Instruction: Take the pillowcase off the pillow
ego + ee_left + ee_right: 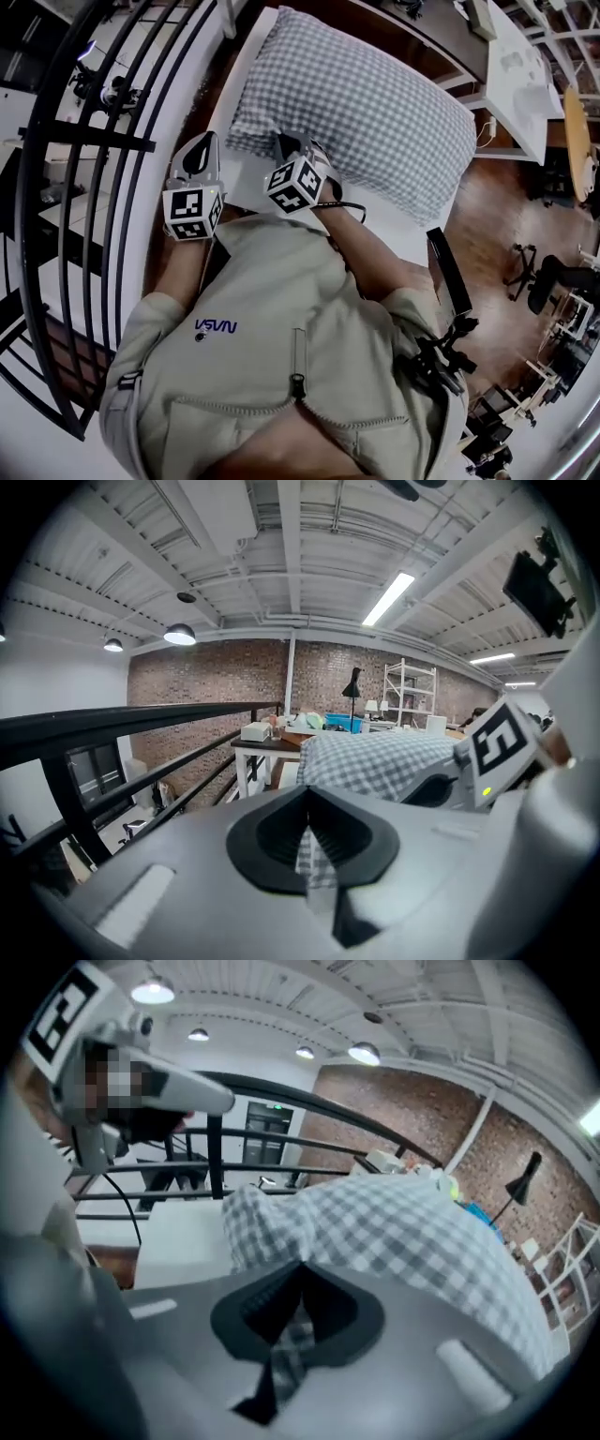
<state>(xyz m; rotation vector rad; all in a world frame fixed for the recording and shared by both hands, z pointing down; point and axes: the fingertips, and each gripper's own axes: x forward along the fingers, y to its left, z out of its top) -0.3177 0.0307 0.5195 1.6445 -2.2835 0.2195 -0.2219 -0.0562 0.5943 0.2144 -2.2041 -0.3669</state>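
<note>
Pillowcase [375, 103], grey-white gingham, near edge clamped in left tool [312, 855] and right tool [292, 1335]

The pillowcase [366, 112] is patterned all over in a small grey-and-white gingham check, set off against the plain white table [239, 89] and the reddish-brown wooden floor [487, 216] beyond the table's right edge. The left gripper [208, 141] and the right gripper [285, 144] are finished in light grey with black-lined jaws, and each is topped by a white cube printed with black square markers. The railing [89, 141] is painted black, the person's jacket [281, 309] is coloured pale beige with dark blue lettering, and a red-brown brick wall [206, 677] is seen under a white ceiling [281, 555].
</note>
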